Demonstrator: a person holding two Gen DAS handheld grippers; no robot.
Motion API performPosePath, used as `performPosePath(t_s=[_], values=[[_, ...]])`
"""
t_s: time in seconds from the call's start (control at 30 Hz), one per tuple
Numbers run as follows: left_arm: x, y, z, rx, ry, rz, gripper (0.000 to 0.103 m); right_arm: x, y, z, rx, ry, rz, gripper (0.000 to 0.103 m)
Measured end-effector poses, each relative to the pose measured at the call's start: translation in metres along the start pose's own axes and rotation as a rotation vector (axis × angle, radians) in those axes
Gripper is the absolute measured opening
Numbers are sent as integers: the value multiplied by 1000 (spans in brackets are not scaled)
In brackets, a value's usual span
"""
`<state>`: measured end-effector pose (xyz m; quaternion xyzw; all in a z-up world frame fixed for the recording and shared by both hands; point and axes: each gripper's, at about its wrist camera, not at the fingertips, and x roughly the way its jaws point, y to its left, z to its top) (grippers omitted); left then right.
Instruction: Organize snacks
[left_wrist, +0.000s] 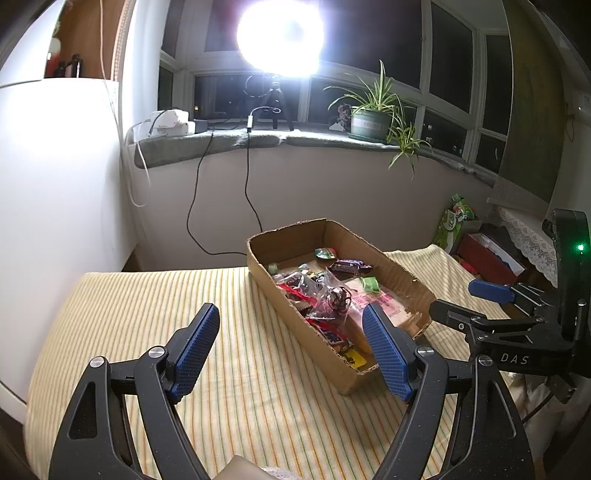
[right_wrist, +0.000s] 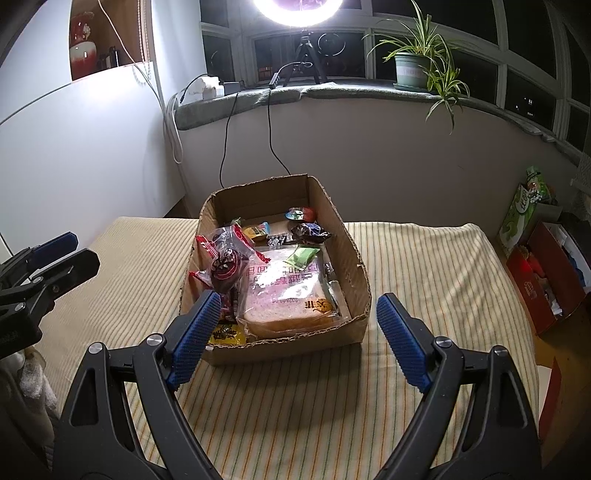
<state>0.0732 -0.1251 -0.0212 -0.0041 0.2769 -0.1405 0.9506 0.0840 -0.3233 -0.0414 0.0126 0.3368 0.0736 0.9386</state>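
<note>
Item: box (right_wrist: 364, 291), cardboard, open-topped, on striped cloth (right_wrist: 424, 266) at table centre. Contents: snacks, namely bread (right_wrist: 291, 299) near, red packets (right_wrist: 221, 254) left, small sweets (right_wrist: 301, 214) far. Nothing loose on the cloth; gathering looks done, any sorting unclear. Left gripper (left_wrist: 291, 350): jaws wide, empty, beside the box. Right gripper (right_wrist: 295, 339): jaws wide, empty, hovering near the box's near wall.

A ring light (left_wrist: 279, 37) on the windowsill glares white (windows black); fisheye edges bend and darken.
</note>
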Motion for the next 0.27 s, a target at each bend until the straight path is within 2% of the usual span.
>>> performPosePath(t_s=[0.27], values=[[-1, -2, -1, 9, -7, 2, 80, 1, -1, -1, -2, 4, 0, 89]])
